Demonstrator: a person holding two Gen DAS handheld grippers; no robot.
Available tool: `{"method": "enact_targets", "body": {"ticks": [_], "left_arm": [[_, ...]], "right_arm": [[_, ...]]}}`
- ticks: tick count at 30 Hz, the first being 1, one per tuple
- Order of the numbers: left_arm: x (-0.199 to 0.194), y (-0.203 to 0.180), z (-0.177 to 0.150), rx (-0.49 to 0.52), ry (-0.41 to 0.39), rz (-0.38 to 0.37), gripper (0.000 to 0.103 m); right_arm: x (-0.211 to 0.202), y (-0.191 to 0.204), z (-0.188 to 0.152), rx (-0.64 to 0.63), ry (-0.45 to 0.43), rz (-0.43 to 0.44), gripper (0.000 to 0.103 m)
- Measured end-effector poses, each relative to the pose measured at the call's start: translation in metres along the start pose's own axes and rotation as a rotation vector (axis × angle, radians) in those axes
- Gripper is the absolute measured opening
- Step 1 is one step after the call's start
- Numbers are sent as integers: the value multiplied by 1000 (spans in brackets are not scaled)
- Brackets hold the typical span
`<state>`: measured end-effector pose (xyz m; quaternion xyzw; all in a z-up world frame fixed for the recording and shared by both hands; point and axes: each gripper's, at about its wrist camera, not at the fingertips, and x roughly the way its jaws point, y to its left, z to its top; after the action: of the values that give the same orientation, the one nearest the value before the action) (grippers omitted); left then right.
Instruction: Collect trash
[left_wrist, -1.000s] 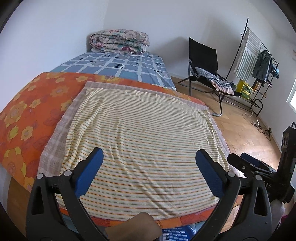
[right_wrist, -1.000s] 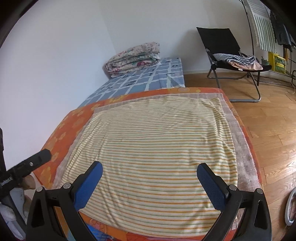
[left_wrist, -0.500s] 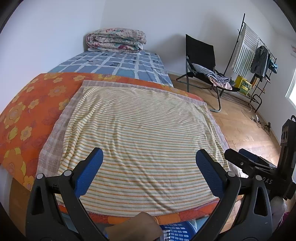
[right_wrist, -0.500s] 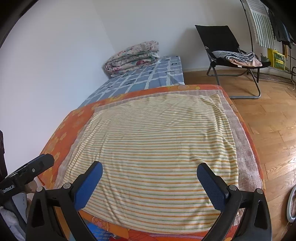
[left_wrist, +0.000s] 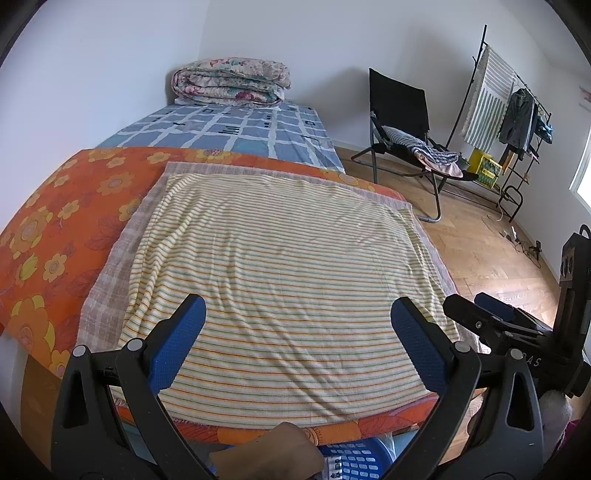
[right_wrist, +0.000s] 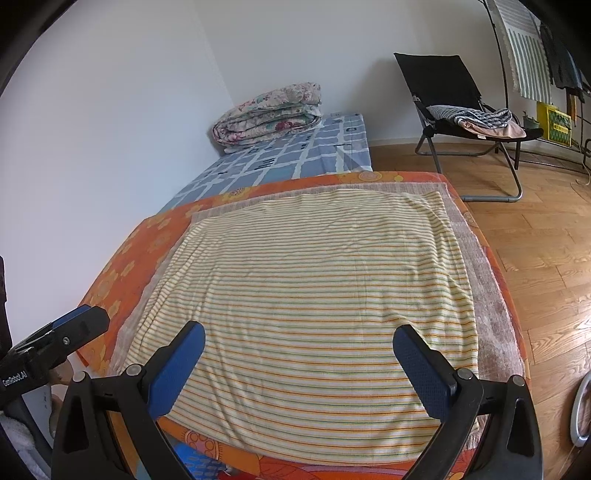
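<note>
Both grippers have drawn back slightly from the bed, the left gripper (left_wrist: 299, 343) and right gripper (right_wrist: 299, 363) hovering with jaws spread wide and empty. "GenRobot.AI" reads on the left gripper's body in the right view. No trash shows on the striped sheet (left_wrist: 280, 266); beyond, a folded quilt (left_wrist: 231, 81), perhaps floral.

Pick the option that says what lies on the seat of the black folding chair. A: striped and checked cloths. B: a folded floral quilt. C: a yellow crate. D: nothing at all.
A: the black folding chair has striped and checked cloths draped over its seat; the floral quilt sits on the blue checked bed, and the yellow crate stands on the floor by the clothes rack.
</note>
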<state>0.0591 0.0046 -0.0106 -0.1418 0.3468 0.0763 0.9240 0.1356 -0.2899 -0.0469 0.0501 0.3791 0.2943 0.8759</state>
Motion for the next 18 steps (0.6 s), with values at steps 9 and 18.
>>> {"method": "enact_targets", "body": {"ticks": [9,18], "left_arm": [[-4,-3,-1,10,3,0,102],[-5,-4,-1,17,1,2,102]], "right_arm": [[0,0,-1,8,4,2,103],[0,0,-1,9,5,0,103]]}}
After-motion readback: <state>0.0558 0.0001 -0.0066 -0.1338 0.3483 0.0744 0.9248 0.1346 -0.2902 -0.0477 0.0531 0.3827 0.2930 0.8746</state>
